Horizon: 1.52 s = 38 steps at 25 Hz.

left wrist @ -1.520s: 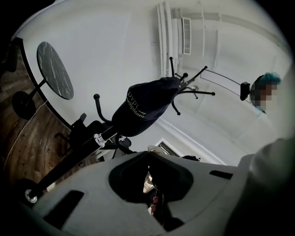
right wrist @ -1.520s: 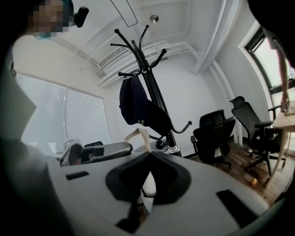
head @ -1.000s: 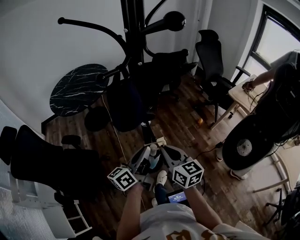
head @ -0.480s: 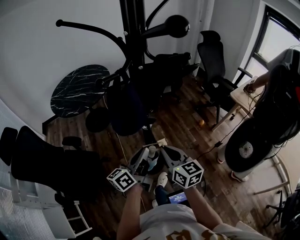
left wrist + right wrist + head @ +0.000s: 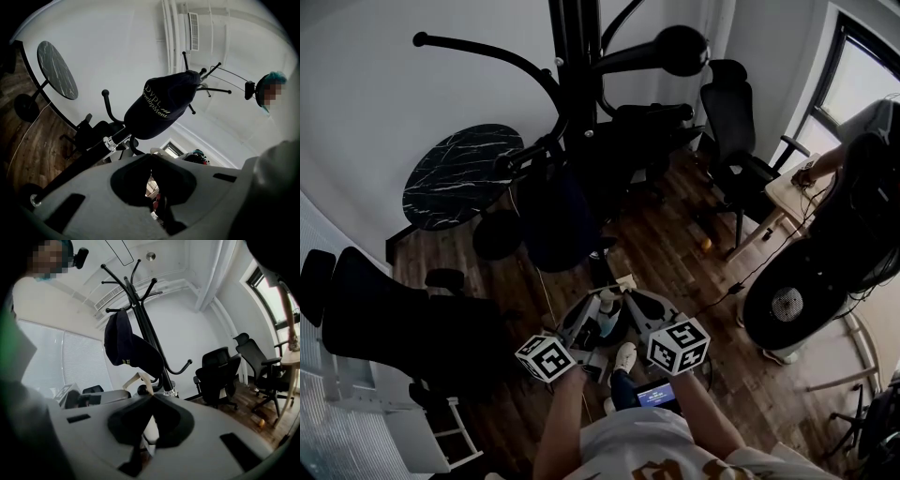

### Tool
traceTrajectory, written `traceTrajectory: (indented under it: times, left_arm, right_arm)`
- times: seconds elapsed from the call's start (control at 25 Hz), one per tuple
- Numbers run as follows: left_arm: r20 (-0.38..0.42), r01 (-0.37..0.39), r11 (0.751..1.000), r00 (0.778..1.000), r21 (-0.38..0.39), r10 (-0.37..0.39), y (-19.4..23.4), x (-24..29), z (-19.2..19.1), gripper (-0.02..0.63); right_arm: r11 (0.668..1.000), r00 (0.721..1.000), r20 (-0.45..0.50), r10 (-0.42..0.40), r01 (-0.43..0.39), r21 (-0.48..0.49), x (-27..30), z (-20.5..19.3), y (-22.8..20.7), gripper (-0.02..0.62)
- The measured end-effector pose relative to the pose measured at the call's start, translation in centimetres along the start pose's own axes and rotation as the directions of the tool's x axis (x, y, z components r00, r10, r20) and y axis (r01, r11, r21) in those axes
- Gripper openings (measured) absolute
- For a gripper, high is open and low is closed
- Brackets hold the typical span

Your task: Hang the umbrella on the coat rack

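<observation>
Umbrella (image 5: 164, 105), navy with pale lettering, apparently hangs on coat rack (image 5: 574, 66).

I see the coat rack (image 5: 572, 94) at twelve o'clock with the umbrella (image 5: 555, 220) hanging on it. The round table (image 5: 459, 173) is at ten and an office chair (image 5: 731, 122) at two.

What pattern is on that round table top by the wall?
The round table top is black with thin white marble veins; the head view shows it best.

An office: swivel chairs (image 5: 736, 131) upper right, a desk (image 5: 786, 195) at the right edge, a coat rack (image 5: 577, 94) top centre.
</observation>
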State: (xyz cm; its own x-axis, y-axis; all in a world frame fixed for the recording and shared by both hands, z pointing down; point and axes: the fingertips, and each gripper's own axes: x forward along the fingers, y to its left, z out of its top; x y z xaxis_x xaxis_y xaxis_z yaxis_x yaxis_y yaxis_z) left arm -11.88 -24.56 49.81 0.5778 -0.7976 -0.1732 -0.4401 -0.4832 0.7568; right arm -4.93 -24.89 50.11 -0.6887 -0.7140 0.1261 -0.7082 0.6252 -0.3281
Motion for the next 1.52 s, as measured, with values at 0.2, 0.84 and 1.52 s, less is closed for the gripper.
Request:
traceTrajectory:
  times: [0.2, 0.84, 1.52]
  left_arm:
    - [-0.002, -0.003, 1.0, 1.0, -0.009, 0.003, 0.6, 0.6, 0.1, 0.02]
    - [-0.017, -0.033, 0.999, 0.999, -0.037, 0.033, 3.0, 1.0, -1.2, 0.02]
    - [-0.051, -0.08, 0.996, 0.996, -0.035, 0.078, 4.6, 1.0, -2.3, 0.02]
  right_arm:
    - [1.0, 1.0, -0.006, -0.007, 0.007, 0.004, 0.5, -0.1, -0.6, 0.012]
    - [0.999, 0.998, -0.055, -0.018, 0.019, 0.027, 1.5, -1.9, -2.0, 0.012]
    - [0.999, 0.996, -0.086, -0.015, 0.019, 0.045, 2.4, -3.3, -3.0, 0.012]
